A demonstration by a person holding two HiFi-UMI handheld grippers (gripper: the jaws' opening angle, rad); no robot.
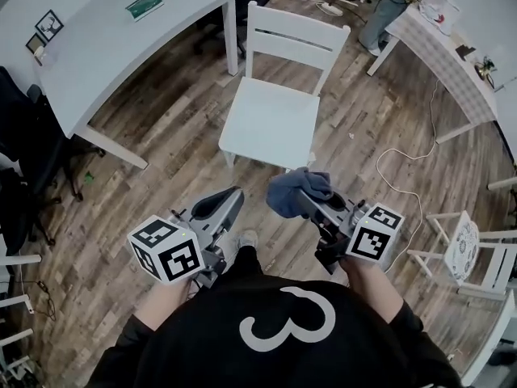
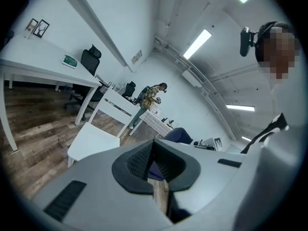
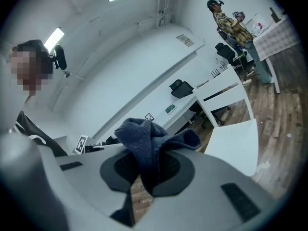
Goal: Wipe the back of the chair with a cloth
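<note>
A white wooden chair [image 1: 271, 113] stands on the wood floor ahead of me, its slatted back [image 1: 296, 39] on the far side. My right gripper [image 1: 311, 202] is shut on a bunched dark blue cloth [image 1: 296, 188], held just short of the seat's near edge. In the right gripper view the cloth [image 3: 144, 139] rises out of the closed jaws, with the chair seat [image 3: 236, 144] at right. My left gripper [image 1: 233, 197] is beside it on the left, shut and holding nothing. The left gripper view shows the chair [image 2: 94, 139] and the cloth [image 2: 180, 135] beyond its jaws.
A long white table [image 1: 105, 51] at left carries a green item [image 1: 145, 5] and small picture frames [image 1: 47, 27]. Black office chairs [image 1: 24, 148] stand at far left. A checked-cloth table [image 1: 444, 43] and a standing person [image 1: 389, 2] are at back right. A cable [image 1: 397, 186] and small white stool [image 1: 467, 249] are at right.
</note>
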